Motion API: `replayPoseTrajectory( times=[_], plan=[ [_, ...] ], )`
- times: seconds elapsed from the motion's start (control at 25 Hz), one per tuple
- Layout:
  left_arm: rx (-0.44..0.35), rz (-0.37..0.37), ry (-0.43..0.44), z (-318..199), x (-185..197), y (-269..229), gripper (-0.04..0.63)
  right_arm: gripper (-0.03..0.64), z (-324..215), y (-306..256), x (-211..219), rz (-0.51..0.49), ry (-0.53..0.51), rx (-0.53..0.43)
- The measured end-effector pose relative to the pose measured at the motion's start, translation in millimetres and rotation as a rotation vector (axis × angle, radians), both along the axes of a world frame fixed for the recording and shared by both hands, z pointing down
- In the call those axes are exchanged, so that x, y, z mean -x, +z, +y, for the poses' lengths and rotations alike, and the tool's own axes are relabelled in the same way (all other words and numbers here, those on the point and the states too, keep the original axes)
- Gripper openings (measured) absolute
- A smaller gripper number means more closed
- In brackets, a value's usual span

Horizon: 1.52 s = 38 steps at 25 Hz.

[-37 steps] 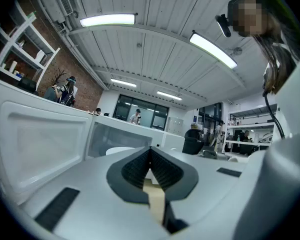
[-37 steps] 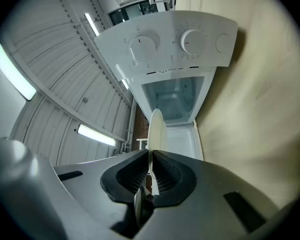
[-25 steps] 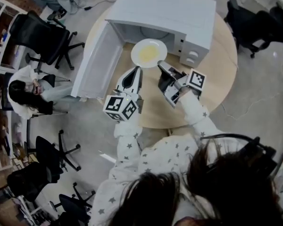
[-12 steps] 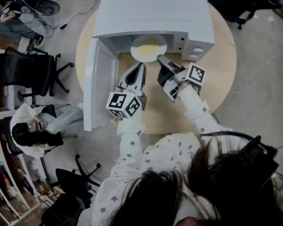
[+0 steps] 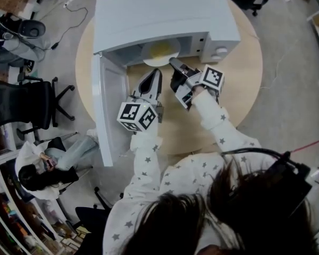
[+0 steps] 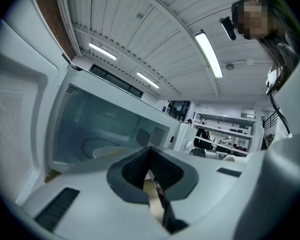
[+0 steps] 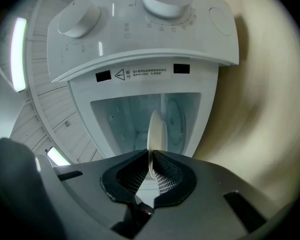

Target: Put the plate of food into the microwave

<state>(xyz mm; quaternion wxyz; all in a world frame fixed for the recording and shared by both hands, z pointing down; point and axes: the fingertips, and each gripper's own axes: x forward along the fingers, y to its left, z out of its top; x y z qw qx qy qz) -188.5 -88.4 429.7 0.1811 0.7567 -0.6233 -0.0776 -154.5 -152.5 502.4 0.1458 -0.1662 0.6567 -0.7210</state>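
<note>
Head view: the white box-shaped microwave (image 5: 165,15) stands on the round wooden tabletop (image 5: 228,94) with its white door (image 5: 107,110) swung open. The white round plate of yellow food (image 5: 160,51) reaches out from the tips of the right gripper (image 5: 174,64) and is about halfway under the oven's roof. The left gripper (image 5: 155,74) hovers just beside it, short of the opening. The plate looks partly entered, not set down; what remains is pushing it fully in, lowering it, letting go and withdrawing. Half a second ago the plate sat more at the mouth of the opening, so it has gone deeper.

Left gripper view: the fingers (image 6: 140,169) are together with nothing between them. The open cavity lies ahead of the fingers, with the plate's pale edge (image 6: 110,150) inside it.

Right gripper view: the fingers (image 7: 165,176) are clamped on the near rim of the plate (image 7: 156,131), which is seen edge-on and runs from the fingertips into the cavity.
</note>
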Motion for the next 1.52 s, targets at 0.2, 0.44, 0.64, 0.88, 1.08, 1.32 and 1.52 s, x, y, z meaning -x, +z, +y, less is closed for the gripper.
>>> replayPoseTrajectory(
  times=[0.2, 0.44, 0.64, 0.88, 1.08, 1.32, 1.52],
  plan=[
    [0.018, 0.007, -0.005, -12.1, 3.7, 2.8, 0.002, 0.020, -8.5, 8.8, 5.7, 0.017, 0.008, 0.038],
    [0.046, -0.004, -0.009, -23.0, 16.8, 11.0, 0.002, 0.020, -18.7, 17.2, 17.5, 0.010, 0.022, 0.058],
    [0.066, 0.000, 0.001, -29.3, 22.7, 19.5, 0.002, 0.018, -25.2, 22.7, 25.1, -0.006, 0.030, 0.041],
    [0.073, 0.013, 0.018, -37.4, 28.2, 25.3, 0.002, 0.018, -32.8, 22.8, 32.5, 0.019, 0.043, -0.001],
    [0.082, 0.022, 0.032, -41.0, 29.9, 29.9, 0.002, 0.018, -35.0, 28.0, 39.4, 0.092, 0.007, -0.046],
    [0.088, 0.032, 0.043, -45.9, 31.2, 35.9, 0.002, 0.020, -40.4, 28.5, 45.0, 0.153, -0.021, -0.112],
    [0.086, 0.029, 0.053, -51.1, 32.7, 37.4, 0.002, 0.081, -44.5, 29.3, 43.4, 0.168, -0.005, -0.140]
  ],
)
